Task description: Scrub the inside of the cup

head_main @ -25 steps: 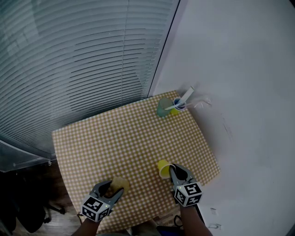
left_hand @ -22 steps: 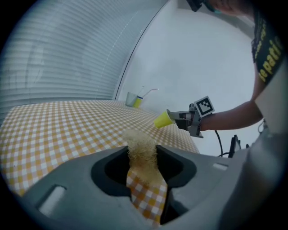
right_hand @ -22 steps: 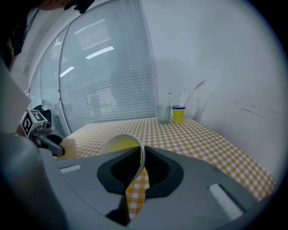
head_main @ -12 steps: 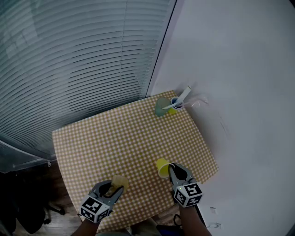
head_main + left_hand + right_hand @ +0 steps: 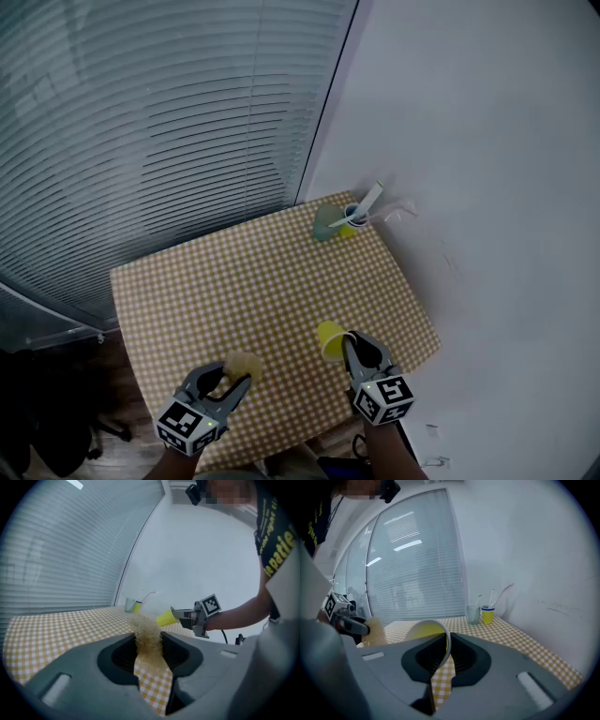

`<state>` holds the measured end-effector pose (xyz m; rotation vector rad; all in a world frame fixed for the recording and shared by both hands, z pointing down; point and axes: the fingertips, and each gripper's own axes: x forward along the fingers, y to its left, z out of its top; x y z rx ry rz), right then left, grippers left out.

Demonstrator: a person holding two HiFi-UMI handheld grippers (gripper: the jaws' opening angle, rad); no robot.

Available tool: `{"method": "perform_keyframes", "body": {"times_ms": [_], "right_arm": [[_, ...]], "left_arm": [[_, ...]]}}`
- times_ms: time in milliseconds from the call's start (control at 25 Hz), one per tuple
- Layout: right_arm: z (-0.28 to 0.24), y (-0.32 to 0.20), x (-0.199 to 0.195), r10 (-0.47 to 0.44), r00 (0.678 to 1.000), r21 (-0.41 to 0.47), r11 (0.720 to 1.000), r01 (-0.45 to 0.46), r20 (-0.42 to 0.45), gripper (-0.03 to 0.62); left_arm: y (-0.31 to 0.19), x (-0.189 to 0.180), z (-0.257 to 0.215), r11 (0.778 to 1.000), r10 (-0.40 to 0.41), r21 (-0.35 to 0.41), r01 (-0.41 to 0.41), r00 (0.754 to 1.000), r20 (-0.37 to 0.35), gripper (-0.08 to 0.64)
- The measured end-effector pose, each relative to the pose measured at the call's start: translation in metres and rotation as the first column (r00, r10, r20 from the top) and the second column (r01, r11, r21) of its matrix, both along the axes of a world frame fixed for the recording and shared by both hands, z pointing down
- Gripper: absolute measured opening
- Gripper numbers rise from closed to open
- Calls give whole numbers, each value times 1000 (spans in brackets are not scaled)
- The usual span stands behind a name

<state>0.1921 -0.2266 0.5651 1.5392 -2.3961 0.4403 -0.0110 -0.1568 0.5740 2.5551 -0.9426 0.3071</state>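
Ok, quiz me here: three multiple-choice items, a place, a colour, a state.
1. The two far cups stand: A) at the table corner by the wall B) between the grippers C) on the floor
2. The cup in the right gripper is: A) blue B) yellow C) red
3. The left gripper is: A) open, empty B) shut on the scrubber C) shut on a cup
1 A: the head view shows them at the far corner. 2 B: its wall is yellow. 3 B: its jaws have just been closing and pinch the scrubber.
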Motion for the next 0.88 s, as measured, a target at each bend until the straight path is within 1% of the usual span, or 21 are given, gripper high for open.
{"method": "perform_keyframes", "body": {"times_ms": [240, 560, 760, 880], "right_arm": [[-32, 9, -8, -24, 1000, 67, 997, 24, 3, 32], [-72, 16, -14, -35, 999, 145, 989, 31, 26, 32], [-101, 23, -12, -31, 996, 190, 982, 15, 83, 32], [-120, 28, -11, -36, 995, 223, 975, 13, 97, 32]], "left_arm": [[-5, -6, -34, 996, -30, 78, 32, 999, -25, 144], [-9, -16, -81, 980, -62, 186, 71, 997, -51, 144], [-4, -22, -99, 969, -85, 226, 95, 995, -52, 144], [-2, -25, -113, 962, -91, 254, 104, 994, -63, 144]]}}
